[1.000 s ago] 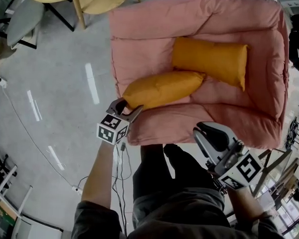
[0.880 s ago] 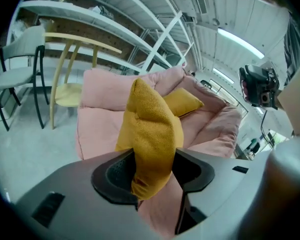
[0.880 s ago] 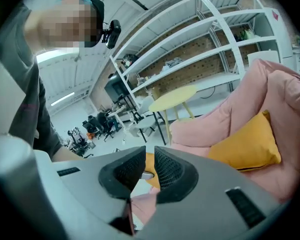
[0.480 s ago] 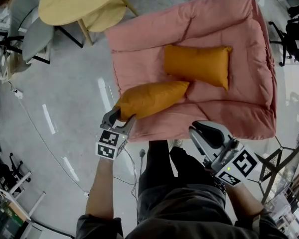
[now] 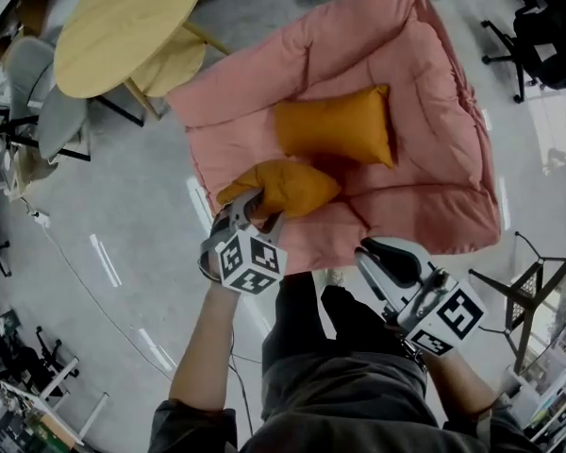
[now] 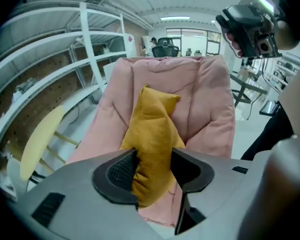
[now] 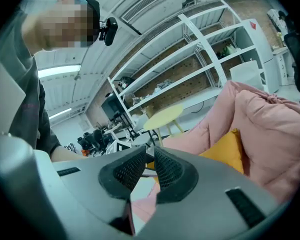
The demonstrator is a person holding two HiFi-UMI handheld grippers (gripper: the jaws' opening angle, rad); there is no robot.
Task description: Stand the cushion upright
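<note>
Over the pink chair (image 5: 434,159), left gripper (image 5: 250,208) jaws pinch the cushion (image 5: 288,185); right gripper (image 5: 379,251) jaws barely parted, empty.

Glossy grey floor (image 5: 104,196), light streaks reflected; round yellow table (image 5: 123,22) beside pink padded armchair (image 5: 434,159); black office chair (image 5: 538,22) beyond; white shelving racks (image 6: 87,44) along wall; ceiling strip lights (image 6: 175,19) lit.

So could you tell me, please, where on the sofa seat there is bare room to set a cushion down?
The seat is bare on its right half, between the back cushion and the right armrest. The left front corner is crowded: the left gripper grips the second cushion there.
</note>
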